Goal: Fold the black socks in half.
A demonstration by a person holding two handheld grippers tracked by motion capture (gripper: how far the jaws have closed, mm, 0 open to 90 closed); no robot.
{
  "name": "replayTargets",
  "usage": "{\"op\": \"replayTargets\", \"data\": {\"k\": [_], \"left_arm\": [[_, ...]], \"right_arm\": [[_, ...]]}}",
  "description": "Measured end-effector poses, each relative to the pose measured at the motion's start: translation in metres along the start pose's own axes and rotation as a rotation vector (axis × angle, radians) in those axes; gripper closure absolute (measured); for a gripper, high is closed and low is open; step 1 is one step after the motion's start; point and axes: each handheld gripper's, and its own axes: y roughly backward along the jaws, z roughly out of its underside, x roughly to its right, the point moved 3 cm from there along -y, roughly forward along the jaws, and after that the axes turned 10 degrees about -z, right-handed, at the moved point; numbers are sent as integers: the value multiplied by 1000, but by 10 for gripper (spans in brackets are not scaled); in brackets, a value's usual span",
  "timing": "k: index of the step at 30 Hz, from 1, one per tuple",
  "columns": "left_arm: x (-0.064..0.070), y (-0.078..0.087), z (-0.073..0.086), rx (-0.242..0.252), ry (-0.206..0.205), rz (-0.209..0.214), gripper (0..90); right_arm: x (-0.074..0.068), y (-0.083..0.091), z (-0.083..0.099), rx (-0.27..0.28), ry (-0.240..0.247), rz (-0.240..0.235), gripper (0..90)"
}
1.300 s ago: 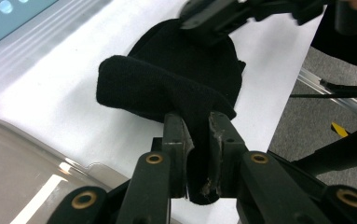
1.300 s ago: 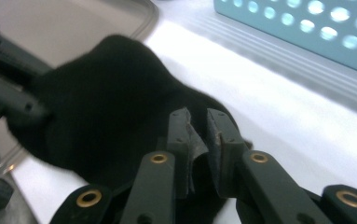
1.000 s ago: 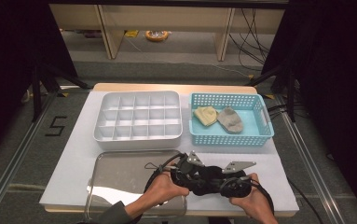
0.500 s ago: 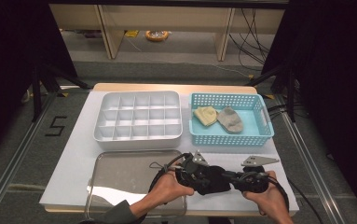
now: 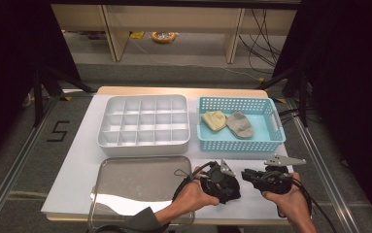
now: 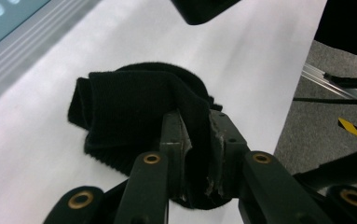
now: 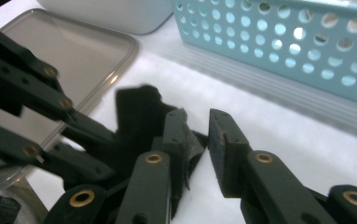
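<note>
The right claw (image 5: 249, 175) has let go and drawn right, jaws apart. The left claw (image 6: 197, 140) alone pinches the black sock (image 6: 134, 112), near the table's (image 5: 76, 165) edge.

The sock (image 6: 134, 112) pinched in the left gripper (image 6: 197, 154) is matt black ribbed knit cloth. The gripper's pads (image 6: 216, 140) look like worn, scuffed rubber on matt black plastic arms with brass-coloured rivets. Beside it, the tray (image 5: 140, 187) is glossy, reflective metal. Beyond, the basket (image 5: 237, 143) is perforated turquoise plastic.
</note>
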Motion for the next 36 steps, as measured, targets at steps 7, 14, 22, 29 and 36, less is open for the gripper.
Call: {"op": "replayTargets", "data": {"k": [7, 14, 22, 29, 36], "left_arm": [[5, -8, 0, -1, -29, -15, 748], [4, -6, 4, 17, -1, 4, 700], [22, 10, 20, 111, 28, 11, 683], [19, -2, 22, 86, 7, -5, 726], [20, -2, 20, 92, 13, -16, 741]], "right_arm": [[-7, -14, -8, -17, 38, -32, 778], [-9, -32, -6, -92, 54, -7, 776], [1, -40, 1, -119, 30, 38, 776], [2, -36, -1, -123, 20, 27, 761], [-2, -25, -9, -117, -8, -7, 615]]}}
